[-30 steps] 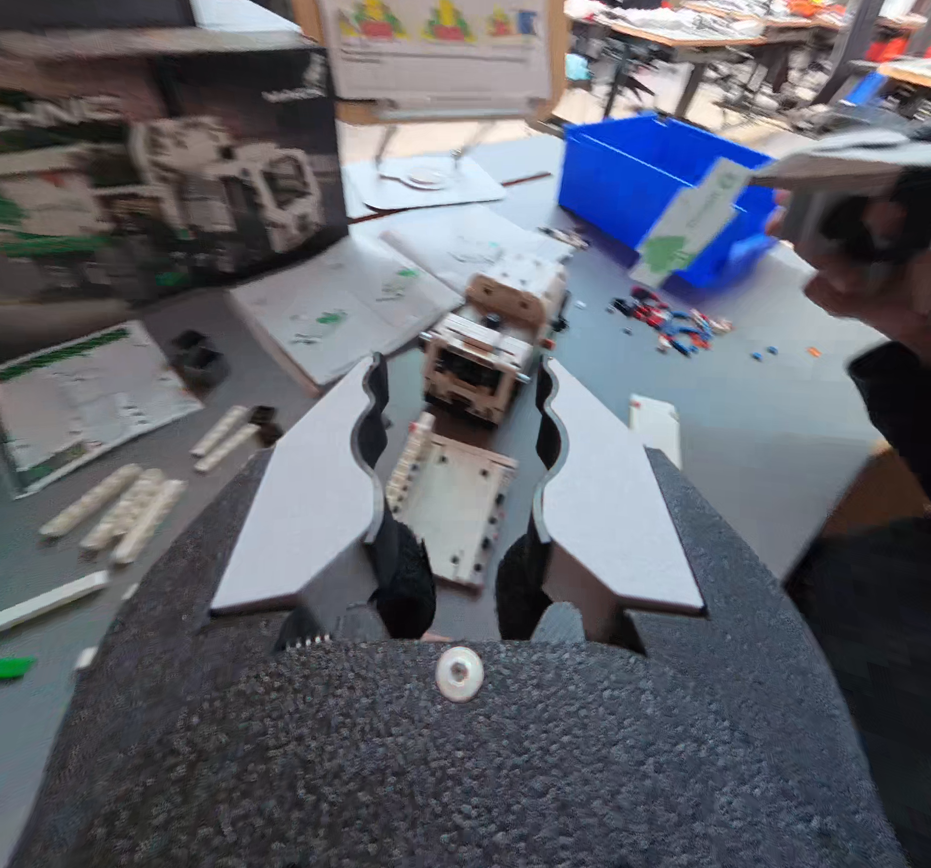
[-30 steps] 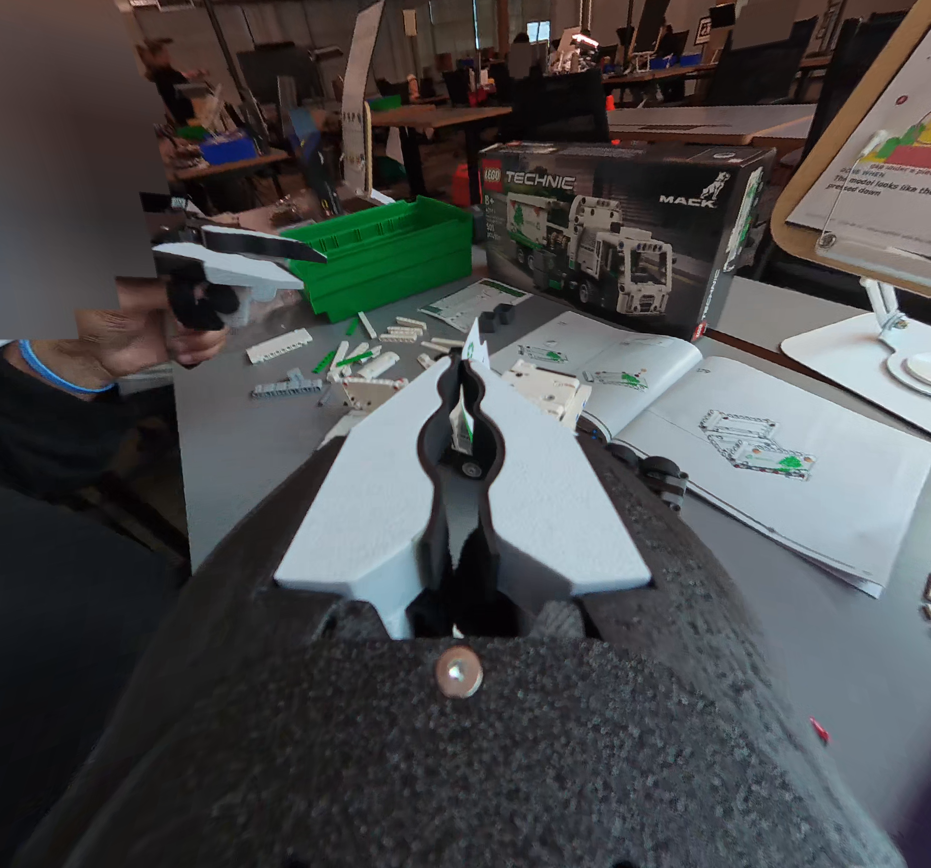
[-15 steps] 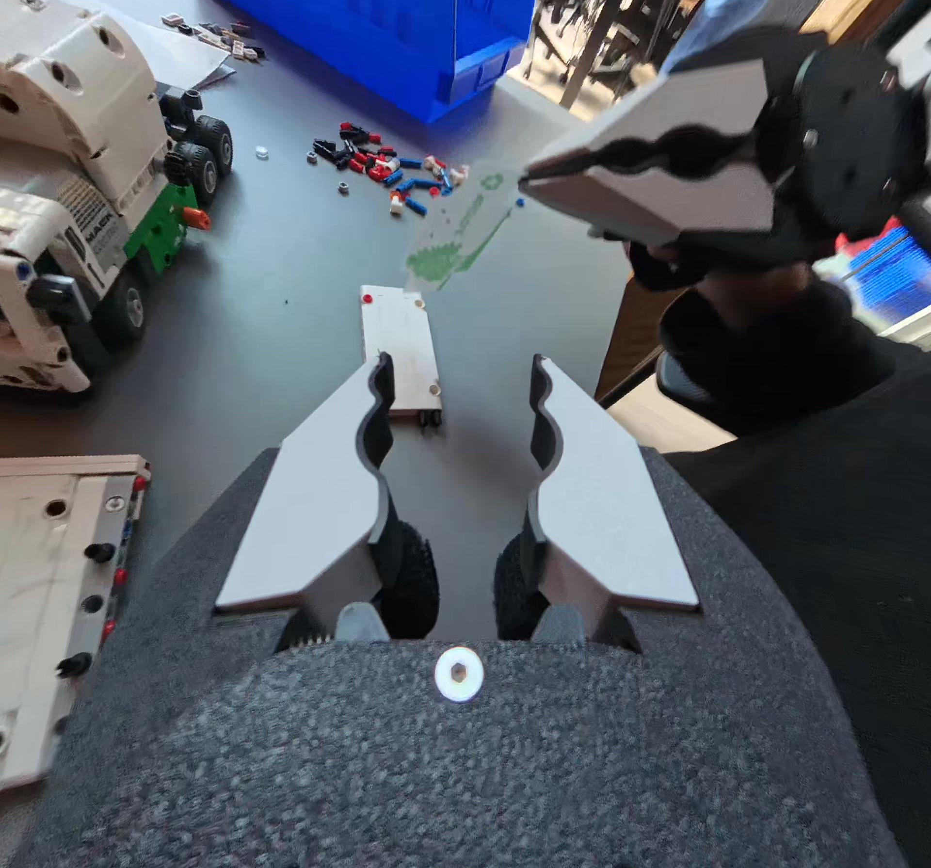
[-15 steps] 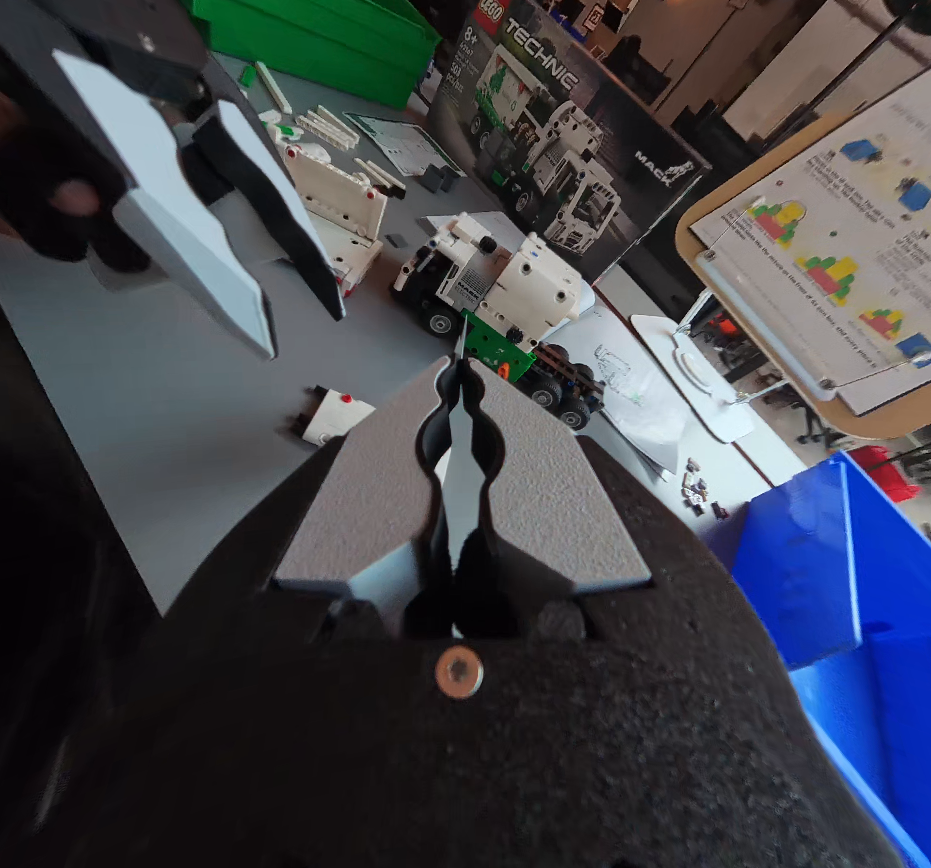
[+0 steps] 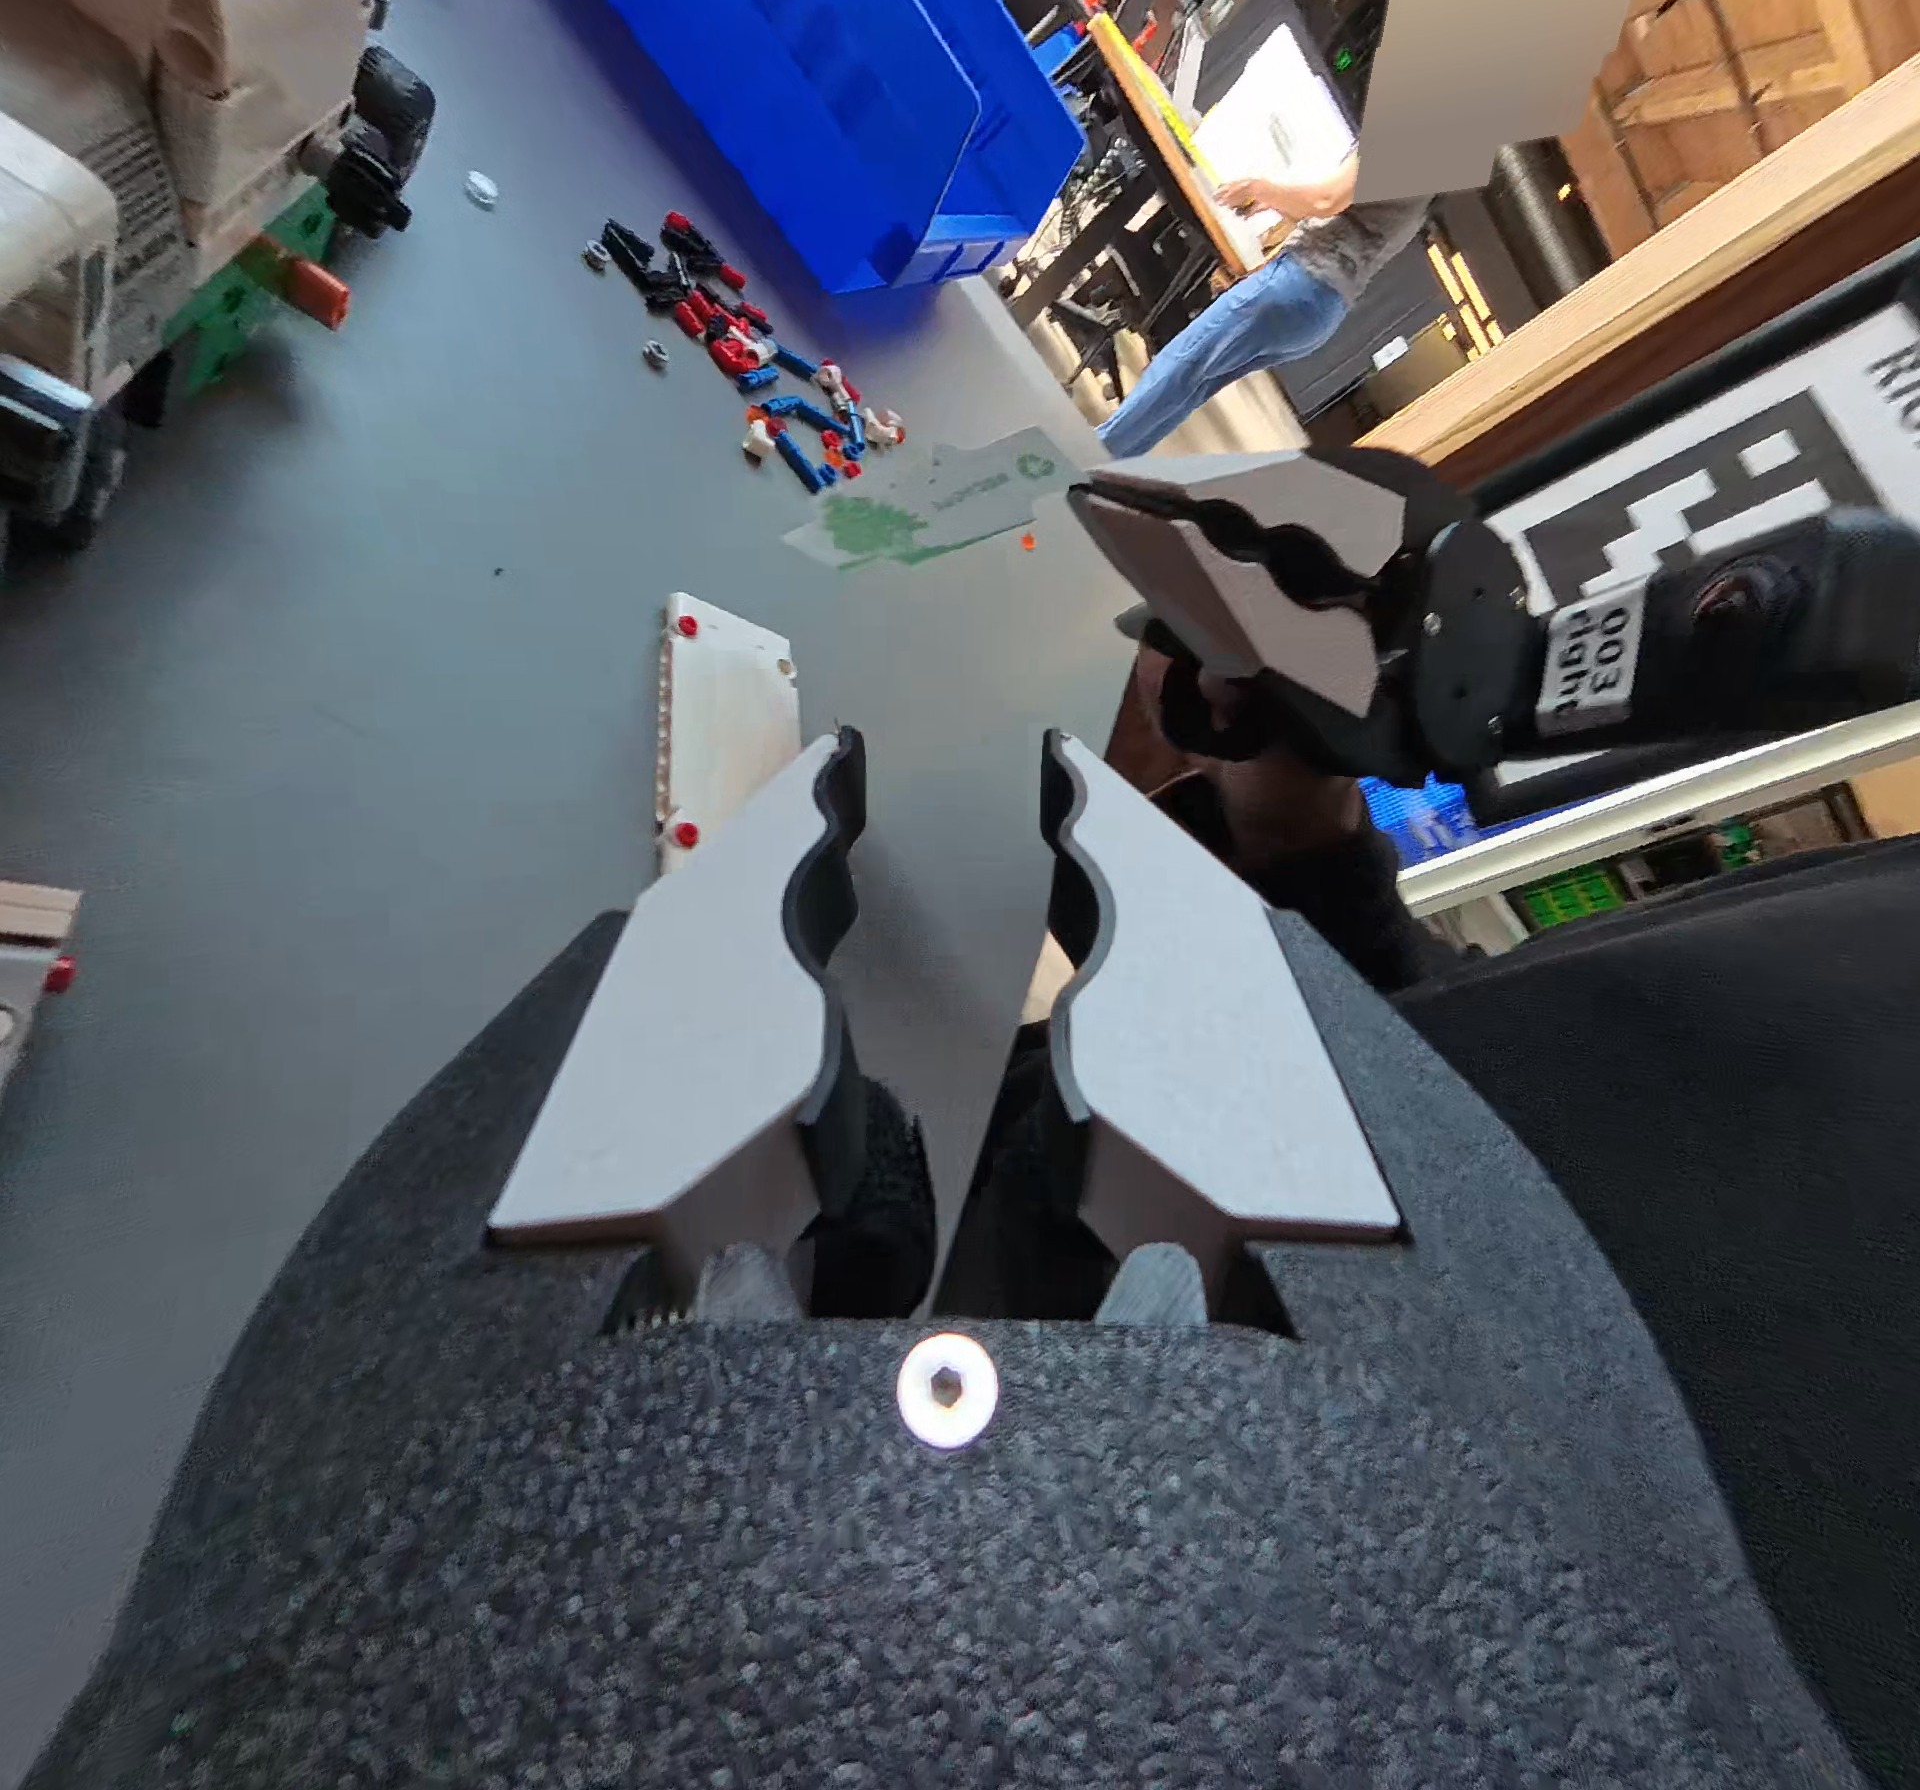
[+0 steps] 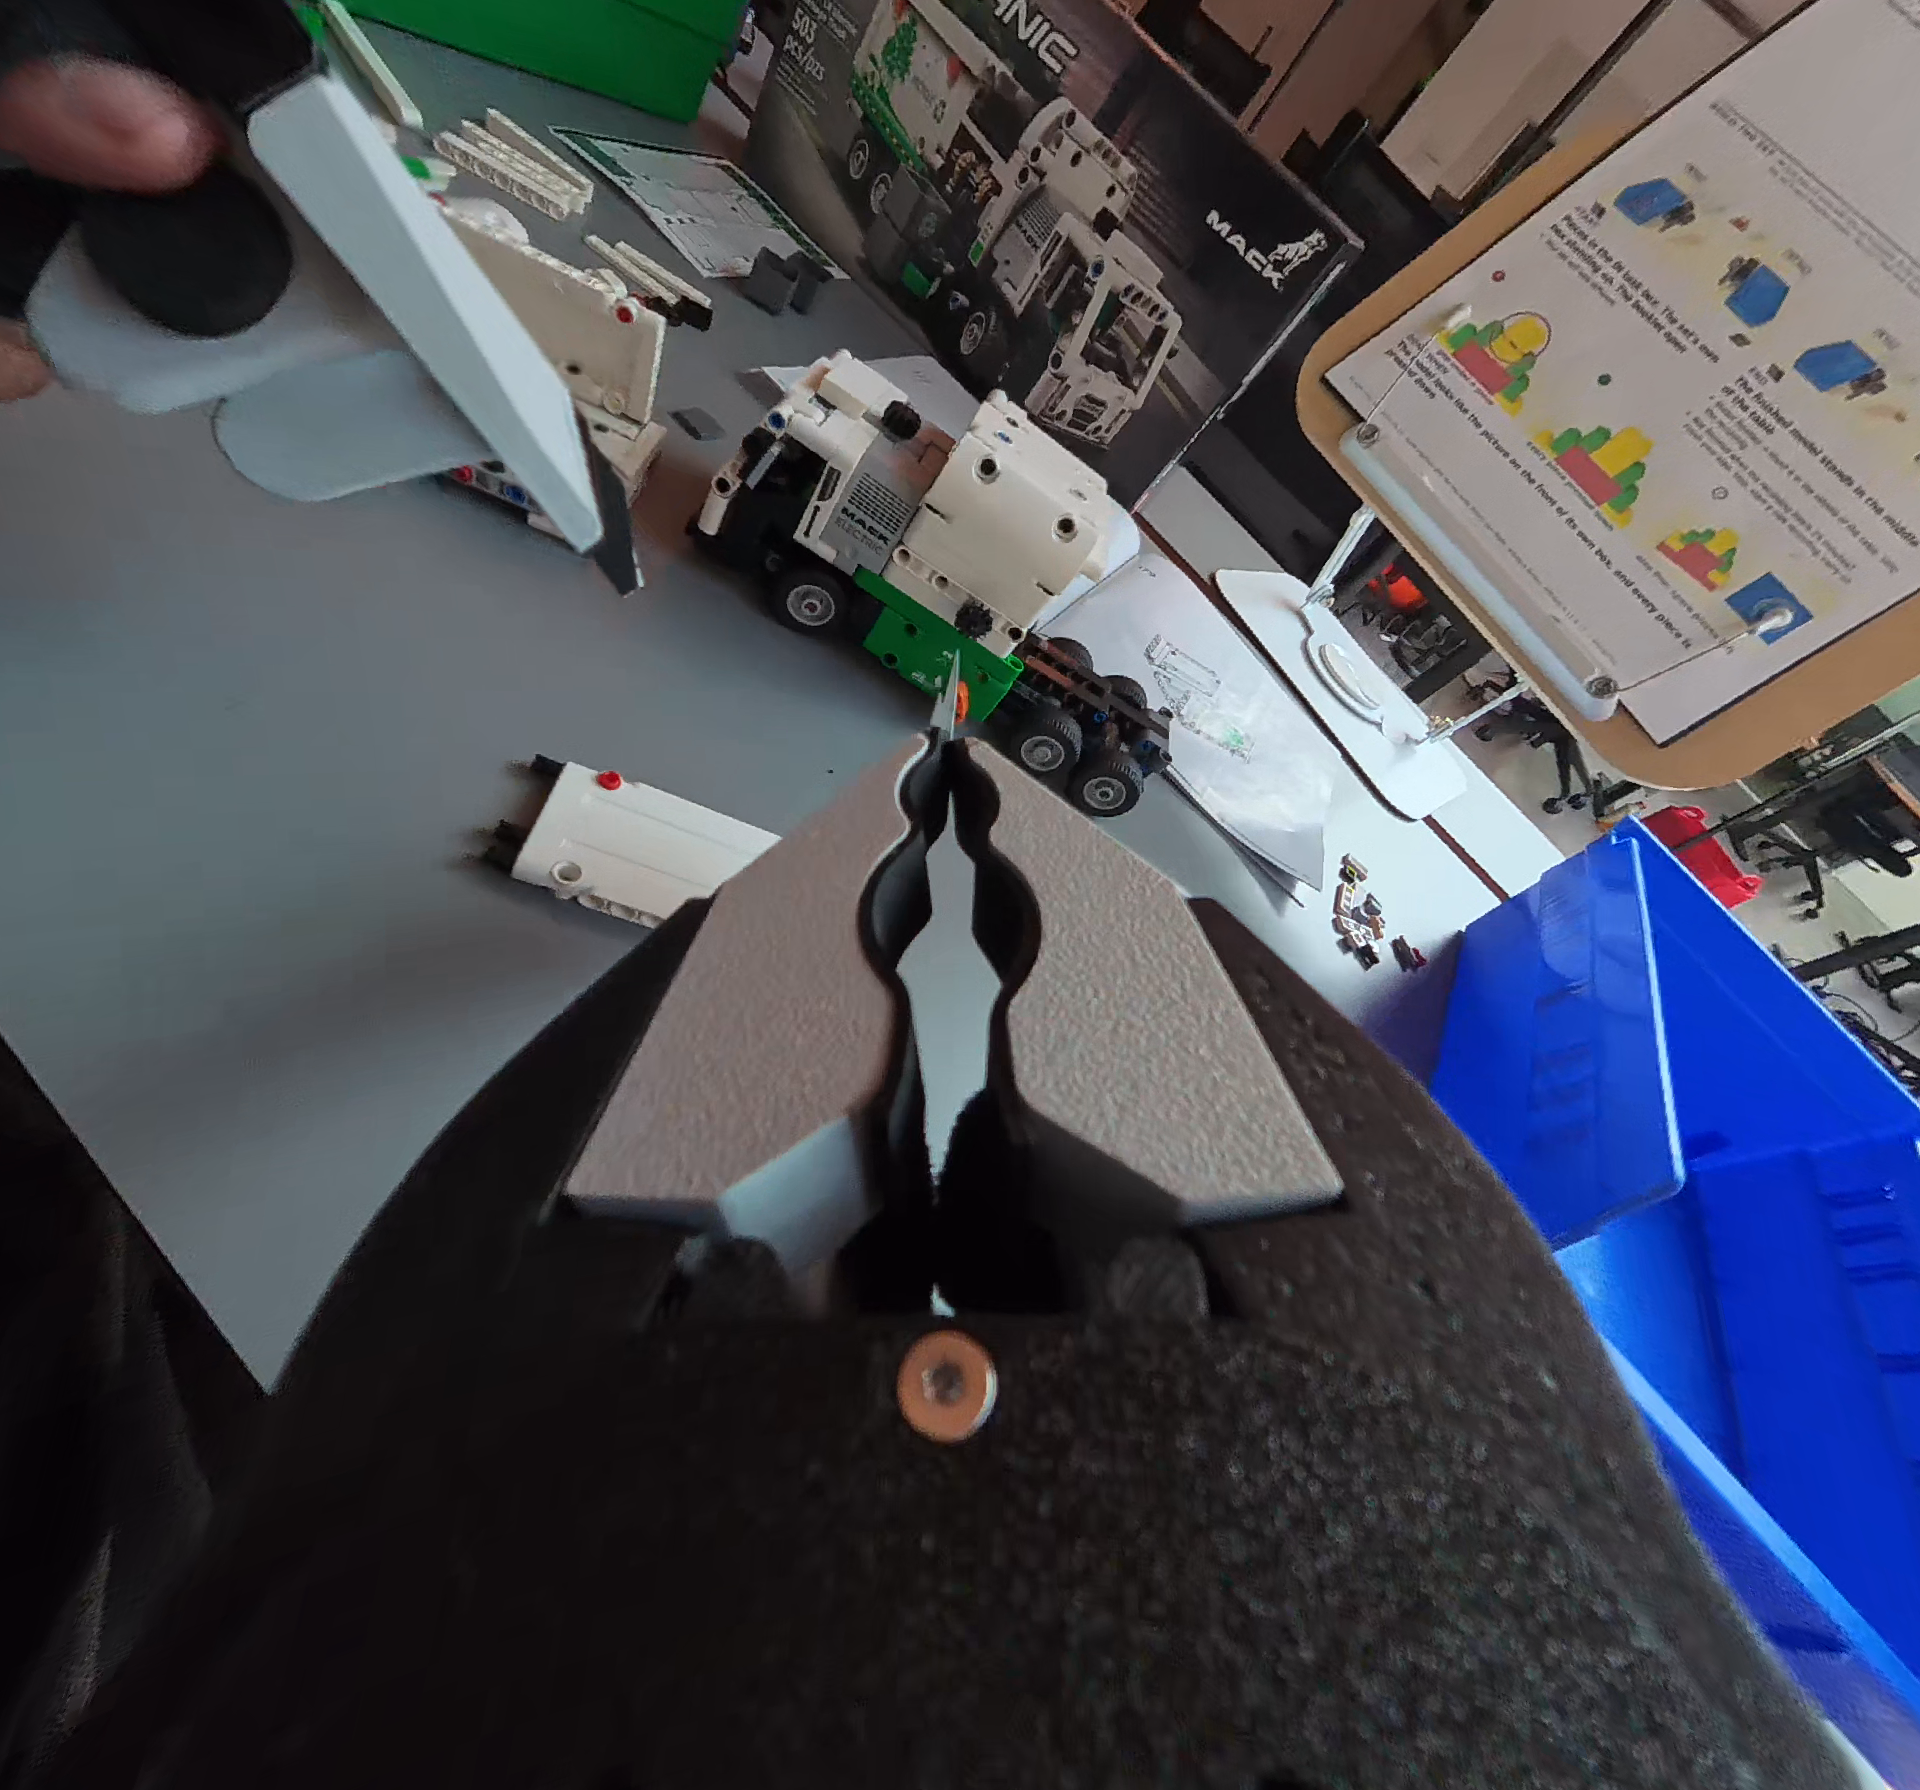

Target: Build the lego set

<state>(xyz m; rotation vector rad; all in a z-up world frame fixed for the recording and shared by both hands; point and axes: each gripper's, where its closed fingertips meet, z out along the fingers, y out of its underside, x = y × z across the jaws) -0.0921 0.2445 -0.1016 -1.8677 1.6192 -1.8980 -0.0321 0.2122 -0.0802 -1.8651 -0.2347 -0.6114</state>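
— Between the right claw (image 5: 1081,490)'s pinched tips hangs a thin white-and-green sticker sheet (image 5: 940,512), held by one edge above the grey counter (image 5: 364,597).

— And the left claw (image 5: 951,753)?

— Spread apart, empty, just beside a white panel (image 5: 717,701) with red pins.

— Risk?

— So thin a sheet may well flop, crease or slip free near the toy truck (image 6: 914,514).
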